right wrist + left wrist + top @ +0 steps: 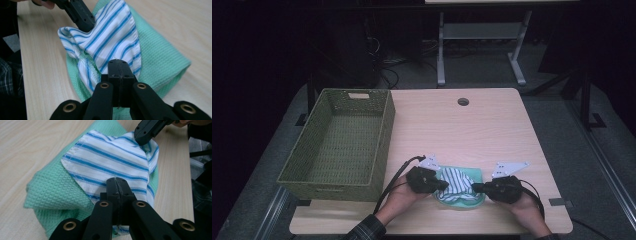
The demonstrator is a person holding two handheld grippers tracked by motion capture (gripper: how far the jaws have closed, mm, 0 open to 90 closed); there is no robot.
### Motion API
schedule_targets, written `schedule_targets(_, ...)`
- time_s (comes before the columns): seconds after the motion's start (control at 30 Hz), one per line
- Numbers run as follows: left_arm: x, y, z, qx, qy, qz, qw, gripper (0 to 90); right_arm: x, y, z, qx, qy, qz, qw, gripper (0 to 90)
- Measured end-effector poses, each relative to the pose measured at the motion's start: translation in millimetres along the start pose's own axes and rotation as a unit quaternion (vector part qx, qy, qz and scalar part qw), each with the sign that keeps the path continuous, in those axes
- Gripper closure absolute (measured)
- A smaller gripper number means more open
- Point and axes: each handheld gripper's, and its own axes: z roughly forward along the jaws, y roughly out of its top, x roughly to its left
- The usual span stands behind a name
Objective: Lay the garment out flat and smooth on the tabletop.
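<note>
Both claws sit closest to the camera at the counter's (pixel 492 125) near edge. Left claw (pixel 116 185) is fully closed, jaws pinched on one edge of the blue-and-white striped cloth (pixel 110 162). Right claw (pixel 121 67) is likewise fully closed, clamped on the opposite edge of the same cloth. That striped cloth lies on top of a folded green waffle-weave towel (pixel 55 187), which rests on the counter between the two hands. A woven green basket (pixel 337 145) stands on the counter's left side, well apart from the cloths. No brand, label or legible writing appears on any item.
</note>
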Motion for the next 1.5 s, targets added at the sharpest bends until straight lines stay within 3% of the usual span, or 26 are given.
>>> schedule_targets(0.2,-2.1,-4.9,9.6,0.038,0.022,0.016,0.9989,89.3,3.7,-4.4,9.3,0.032,0.003,-0.004,0.9995,89.6)
schedule_targets(0.37,-4.7,4.6,-5.9,0.008,0.029,0.018,0.9994,87.2,4.0,-5.3,14.0,0.039,0.003,-0.008,0.9992,89.7)
schedule_targets(0.53,3.6,22.7,-21.2,-0.016,0.056,0.017,0.9981,87.4,3.9,-5.6,14.4,0.04,0.004,-0.005,0.9992,89.7)
schedule_targets(0.6,10.3,25.1,-18.3,-0.016,0.067,0.011,0.9975,87.8,4.1,-5.6,14.5,0.04,0.004,-0.005,0.9992,89.7)
schedule_targets(0.77,28.3,22.5,1.0,0.013,0.084,-0.003,0.9963,89.0,4.2,-5.6,14.9,0.04,0.003,-0.005,0.9992,89.7)
schedule_targets(0.83,32.2,22.4,7.9,0.018,0.091,0.001,0.9956,89.3,4.2,-5.6,15.1,0.04,0.003,-0.005,0.9992,89.7)
schedule_targets(0.97,36.8,20.1,24.3,0.042,0.095,-0.002,0.9946,89.5,4.6,-5.7,15.4,0.041,0.003,-0.006,0.9991,89.8)
schedule_targets(1.17,39.1,23.7,27.7,0.035,0.091,-0.014,0.9951,89.4,5.4,-5.1,15.2,0.042,0.002,-0.008,0.9991,89.7)
schedule_targets(1.3,37.7,26.3,14.9,0.016,0.088,-0.012,0.9959,86.5,5.6,-2.6,11.4,0.034,-0.003,-0.008,0.9994,89.5)
schedule_targets(1.4,33.8,28.1,3.9,0.0,0.089,-0.011,0.996,85.9,2.0,1.0,3.4,0.01,-0.007,-0.002,0.9999,89.2)
schedule_targets(1.5,30.8,27.7,-5.3,0.005,0.084,-0.011,0.9964,85.9,-1.7,4.2,-2.2,-0.001,-0.014,0.0,0.9999,89.2)
